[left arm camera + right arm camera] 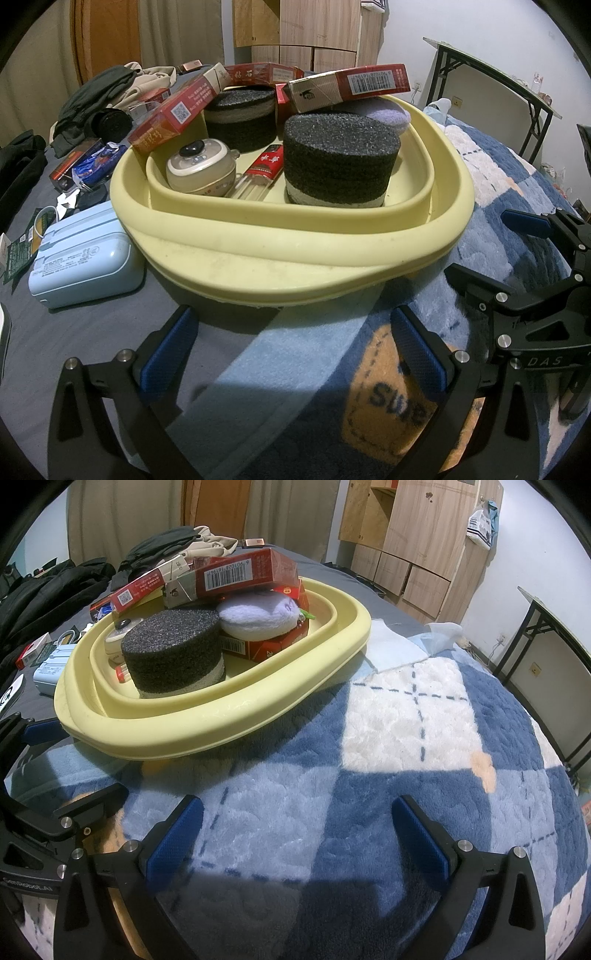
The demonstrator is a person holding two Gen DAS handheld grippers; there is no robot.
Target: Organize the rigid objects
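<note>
We see a pale yellow basin (295,254) of smooth, matte plastic with a thick rolled rim, resting partly on a fleecy blue-and-white checked blanket (388,738) and partly on grey bedding. Inside it stand two squat cylinders of coarse black foam (340,158) with pale bases, a rounded cream gadget (201,171), a flat red packet (267,162) and a fluffy lilac puff (258,616). Glossy red cartons (351,88) with barcodes lie tilted across the top, one leaning on the basin's far-left rim.

Just left of the basin sits a ribbed light-blue case (85,254), hard and rounded at the corners. Beyond it, small boxes and dark clothes crowd together; we cannot make out what most of them are.

Our left gripper (291,354) hovers wide apart and empty before the basin, its blue pads finely textured. Our right gripper (297,838) is likewise spread wide over the blanket, gripping nothing. The basin's floor is mostly hidden by its contents.
</note>
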